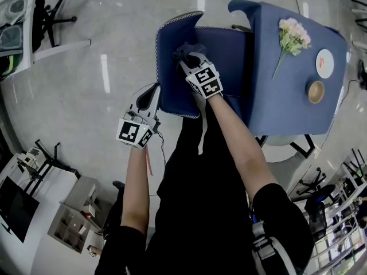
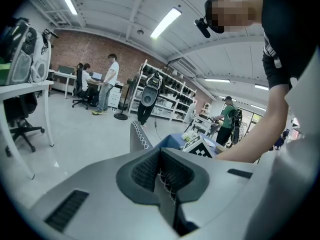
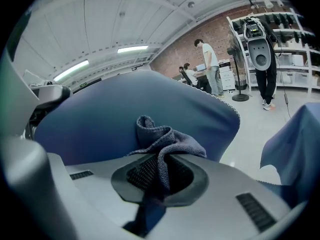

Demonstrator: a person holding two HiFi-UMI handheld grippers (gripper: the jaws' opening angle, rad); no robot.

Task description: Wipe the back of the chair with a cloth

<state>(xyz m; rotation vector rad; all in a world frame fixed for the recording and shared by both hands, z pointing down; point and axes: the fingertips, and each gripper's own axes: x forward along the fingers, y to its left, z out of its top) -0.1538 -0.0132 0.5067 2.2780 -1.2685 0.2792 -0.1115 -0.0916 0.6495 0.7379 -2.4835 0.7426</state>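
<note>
A blue chair (image 1: 218, 67) with a white zigzag-stitched edge stands before me, its backrest (image 3: 130, 114) filling the right gripper view. My right gripper (image 1: 192, 59) is shut on a dark blue-grey cloth (image 3: 162, 144), bunched against the backrest's face. In the head view the cloth (image 1: 184, 50) shows just beyond the jaws. My left gripper (image 1: 150, 96) hangs at the chair's left edge, shut with nothing in it; its view shows the chair's stitched edge (image 2: 140, 136) beyond its jaws.
A blue-covered table (image 1: 298, 67) stands right of the chair, bearing pink flowers (image 1: 292, 36), a white plate (image 1: 325, 63) and a small bowl (image 1: 316, 91). White desks and an office chair (image 1: 34, 22) stand at far left. People and shelving (image 2: 165, 91) stand across the room.
</note>
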